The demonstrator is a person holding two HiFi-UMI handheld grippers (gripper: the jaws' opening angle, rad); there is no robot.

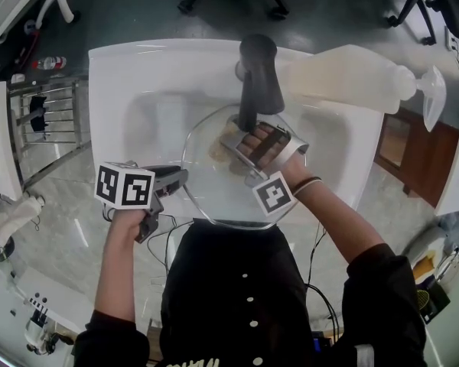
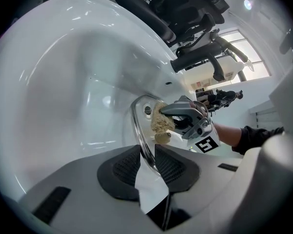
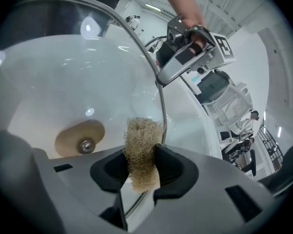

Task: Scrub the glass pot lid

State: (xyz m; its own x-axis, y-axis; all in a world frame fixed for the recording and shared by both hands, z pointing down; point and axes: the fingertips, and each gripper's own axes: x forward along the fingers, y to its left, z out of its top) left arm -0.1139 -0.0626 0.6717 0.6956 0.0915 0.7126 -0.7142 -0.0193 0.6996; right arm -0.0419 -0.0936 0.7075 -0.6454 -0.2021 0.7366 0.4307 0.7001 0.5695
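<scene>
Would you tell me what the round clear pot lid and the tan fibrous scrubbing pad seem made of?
The round clear pot lid looks like glossy glass: the white basin shows through; its thin rim looks metal. The tan fibrous scrubbing pad is coarse, matte tangled fibre, possibly loofah.

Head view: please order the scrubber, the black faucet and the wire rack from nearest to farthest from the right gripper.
1. scrubber: between the fingers of the right gripper, against the glass pot lid.
2. black faucet: just beyond it, top centre.
3. wire rack: far left of the view.
</scene>
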